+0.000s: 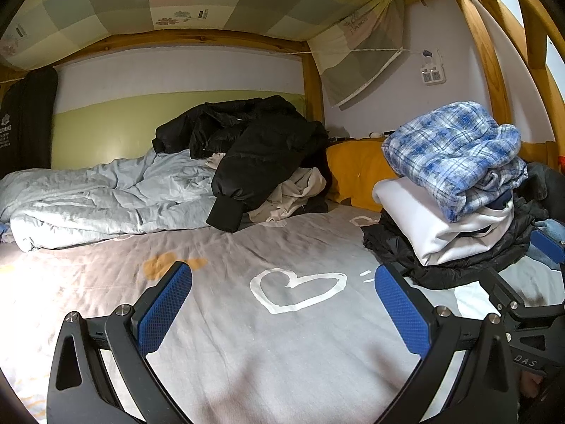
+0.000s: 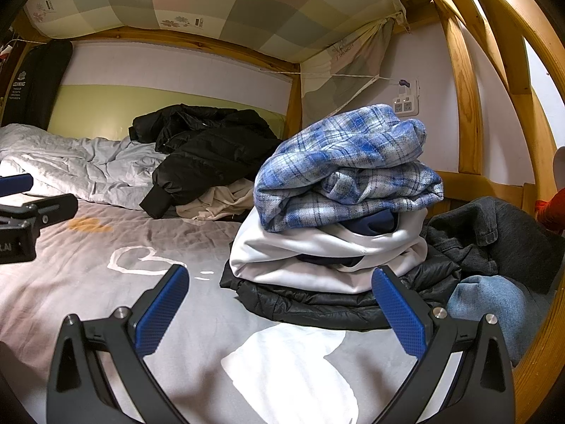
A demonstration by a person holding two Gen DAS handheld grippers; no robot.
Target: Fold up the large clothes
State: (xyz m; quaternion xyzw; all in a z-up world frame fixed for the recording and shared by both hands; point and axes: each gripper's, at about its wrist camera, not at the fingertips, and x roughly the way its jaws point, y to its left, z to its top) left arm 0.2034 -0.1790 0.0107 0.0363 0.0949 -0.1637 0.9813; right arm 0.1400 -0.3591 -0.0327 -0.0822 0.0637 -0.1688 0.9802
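Fingers of the left gripper (image 1: 282,314) spread wide apart, holding nothing, low over the grey bed sheet (image 1: 229,335). White heart (image 1: 296,289) drawn on the sheet right between the blue pads. Fingers of the right gripper (image 2: 280,314) spread wide too, empty, low over the same sheet, pointing at the pile of folded clothes (image 2: 339,233).

Pile sitting on the bed just past the right fingers. Blue checked shirt (image 2: 346,166) on top, white top (image 2: 317,261) under it, black puffy jacket (image 2: 317,304) flat at the bottom. Dark grey jacket (image 2: 501,233) and blue jeans (image 2: 487,300) bunched up just beside the pile, near the wooden bed frame (image 2: 466,106).

Big black coat (image 1: 254,148) still in a messy heap at the back of the bed, one sleeve hanging down toward the sheet. Cream cloth (image 1: 293,194) crumpled under it. Pale blue quilt (image 1: 106,198) rumpled along the back left, touching the coat. Yellow pillow (image 1: 353,173) between the coat and the pile.
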